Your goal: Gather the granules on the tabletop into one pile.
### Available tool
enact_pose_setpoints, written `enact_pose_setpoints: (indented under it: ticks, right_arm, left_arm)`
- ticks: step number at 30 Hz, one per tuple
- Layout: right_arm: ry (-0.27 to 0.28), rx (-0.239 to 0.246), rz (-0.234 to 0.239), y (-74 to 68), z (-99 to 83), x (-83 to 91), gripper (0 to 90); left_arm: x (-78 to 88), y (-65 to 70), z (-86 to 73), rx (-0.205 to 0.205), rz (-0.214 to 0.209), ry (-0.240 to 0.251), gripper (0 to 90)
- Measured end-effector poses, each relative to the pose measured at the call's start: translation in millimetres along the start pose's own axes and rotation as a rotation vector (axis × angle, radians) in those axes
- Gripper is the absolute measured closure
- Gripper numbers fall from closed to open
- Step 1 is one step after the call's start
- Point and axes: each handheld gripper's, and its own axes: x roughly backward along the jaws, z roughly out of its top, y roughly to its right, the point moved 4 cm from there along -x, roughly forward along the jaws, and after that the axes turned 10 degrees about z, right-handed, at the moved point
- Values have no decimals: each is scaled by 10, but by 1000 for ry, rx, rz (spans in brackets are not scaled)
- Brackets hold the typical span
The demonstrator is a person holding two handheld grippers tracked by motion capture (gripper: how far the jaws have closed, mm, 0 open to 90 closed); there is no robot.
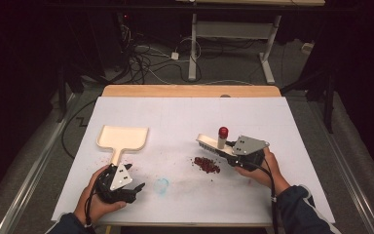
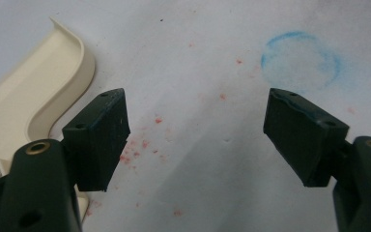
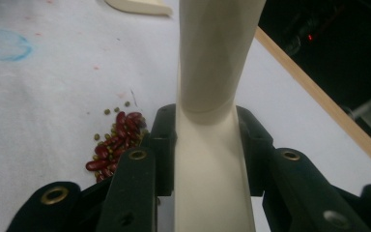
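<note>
**Q:** What is the setup, left to right?

**A:** The cream dustpan (image 1: pixel 122 138) lies at the mat's 9 o'clock. The left gripper (image 1: pixel 127 181), jaws spread wide and empty, sits just beside its handle. A blue ring mark (image 1: pixel 162 185) sits near 6 o'clock. The bean pile (image 1: pixel 207 165) lies right of centre. The right gripper (image 1: pixel 233 155) is clamped on the brush (image 1: pixel 215 144) handle.

**Q:** How is the step best done?

**A:** Likely a sweep. Grip the dustpan handle squarely, set its lip flat at the pile's 9 o'clock side, then brush in short strokes.
</note>
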Motion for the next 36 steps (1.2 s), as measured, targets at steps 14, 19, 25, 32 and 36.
enact_pose_setpoints:
  ticks: [14, 19, 25, 32, 36]
  right_arm:
    - [-139, -294, -198, -132, -81, 96, 676]
    - [-153, -339, -233, -291, -1, 10, 676]
    - [-150, -306, -265, -453, 131, -166, 676]
    - [-106, -306, -275, -440, 187, -130, 677]
    - [-40, -271, -256, -435, 221, 57, 677]
  left_arm:
    - [39, 11, 22, -9, 4, 23, 236]
    - [27, 11, 29, -8, 3, 22, 236]
    - [27, 16, 34, -12, 1, 22, 236]
    - [35, 12, 23, -9, 3, 21, 236]
    - [47, 5, 20, -5, 8, 23, 236]
